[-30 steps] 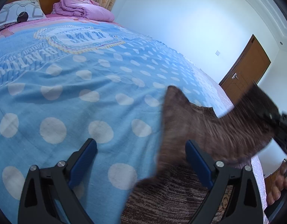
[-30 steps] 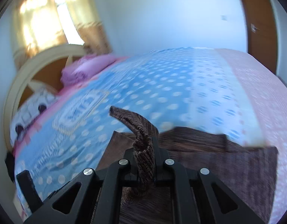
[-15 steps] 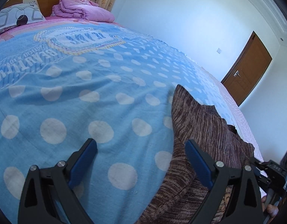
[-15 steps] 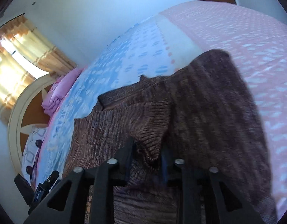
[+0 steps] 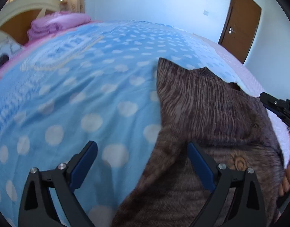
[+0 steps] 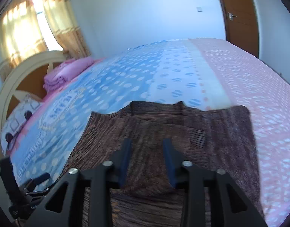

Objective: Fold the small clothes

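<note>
A brown knitted garment [image 5: 201, 104] [image 6: 182, 128] lies flat on the blue dotted bedspread [image 5: 69, 94], with a sleeve folded across its body. My left gripper [image 5: 141, 144] stands wide open above the garment's left edge, touching nothing. My right gripper [image 6: 147, 141] hovers over the middle of the garment; its jaws stand apart and are closing, with no cloth pinched between them. In the left wrist view the right gripper [image 5: 277, 106] shows at the right edge, past the garment. The left gripper [image 6: 31, 185] appears low on the left in the right wrist view.
A folded pink blanket [image 5: 58, 24] and a pillow [image 6: 18, 124] sit by the headboard [image 6: 22, 75]. The far side of the bed is covered in pink cloth [image 6: 258, 94]. A brown door [image 5: 241, 22] stands behind. A person's hand [image 5: 288, 177] shows at the right edge.
The right gripper, shut on the raised sleeve a second ago, carried it across the garment, let it go and drew back. The sleeve now lies flat. The left gripper rolled and shifted slightly.
</note>
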Demonstrator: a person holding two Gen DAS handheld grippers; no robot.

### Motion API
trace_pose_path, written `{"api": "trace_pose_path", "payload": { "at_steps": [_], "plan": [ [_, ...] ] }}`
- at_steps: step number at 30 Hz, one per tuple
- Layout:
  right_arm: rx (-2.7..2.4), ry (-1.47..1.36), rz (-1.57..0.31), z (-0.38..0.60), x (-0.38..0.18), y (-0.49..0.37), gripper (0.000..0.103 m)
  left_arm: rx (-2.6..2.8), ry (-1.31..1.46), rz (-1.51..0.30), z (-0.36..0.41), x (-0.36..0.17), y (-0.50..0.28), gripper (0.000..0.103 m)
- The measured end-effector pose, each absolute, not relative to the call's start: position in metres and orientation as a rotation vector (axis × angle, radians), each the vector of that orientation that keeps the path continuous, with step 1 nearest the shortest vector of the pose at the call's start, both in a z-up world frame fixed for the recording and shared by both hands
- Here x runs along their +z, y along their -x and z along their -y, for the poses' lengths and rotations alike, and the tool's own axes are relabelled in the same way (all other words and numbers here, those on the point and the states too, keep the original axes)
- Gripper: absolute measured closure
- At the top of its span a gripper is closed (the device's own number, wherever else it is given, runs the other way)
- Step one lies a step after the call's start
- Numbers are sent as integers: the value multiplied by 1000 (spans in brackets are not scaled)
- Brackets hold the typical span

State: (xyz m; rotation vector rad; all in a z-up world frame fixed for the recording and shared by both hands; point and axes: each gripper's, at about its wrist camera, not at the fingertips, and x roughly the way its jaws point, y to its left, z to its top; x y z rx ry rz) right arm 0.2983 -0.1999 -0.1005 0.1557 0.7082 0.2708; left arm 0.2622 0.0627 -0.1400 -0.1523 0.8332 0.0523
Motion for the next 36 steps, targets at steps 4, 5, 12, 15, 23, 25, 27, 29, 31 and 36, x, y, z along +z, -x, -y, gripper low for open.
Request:
{"api": "trace_pose_path", "payload": {
  "at_steps": [4, 5, 12, 15, 23, 25, 27, 29, 31, 36],
  "plan": [
    [306, -164, -744, 197, -115, -295, 70, 198, 71, -869, -61, -149, -287, 1],
    [315, -158, -767, 201, -121, -293, 70, 199, 109, -874, -67, -150, -288, 1],
    [289, -127, -892, 239, -154, -260, 70, 390, 259, -877, -116, -158, -272, 19],
    [252, -151, -877, 254, -149, -253, 70, 320, 224, -870, -114, -151, -269, 18],
    [381, -190, -741, 208, -99, -297, 62, 170, 214, -829, -87, -137, -275, 11],
    [417, -116, -760, 171, -100, -326, 46, 172, 180, -815, -86, -140, -272, 11],
    [454, -72, -789, 141, -108, -353, 45, 177, 194, -808, -92, -148, -265, 11],
    [487, -12, -825, 111, -118, -377, 45, 144, 304, -794, -108, -153, -257, 11],
    [533, 25, -886, 81, -133, -398, 45, 131, 387, -741, -120, -153, -252, 10],
    [563, 223, -911, 23, -162, -407, 71, 90, 448, -696, -122, -156, -250, 4]
  ]
}}
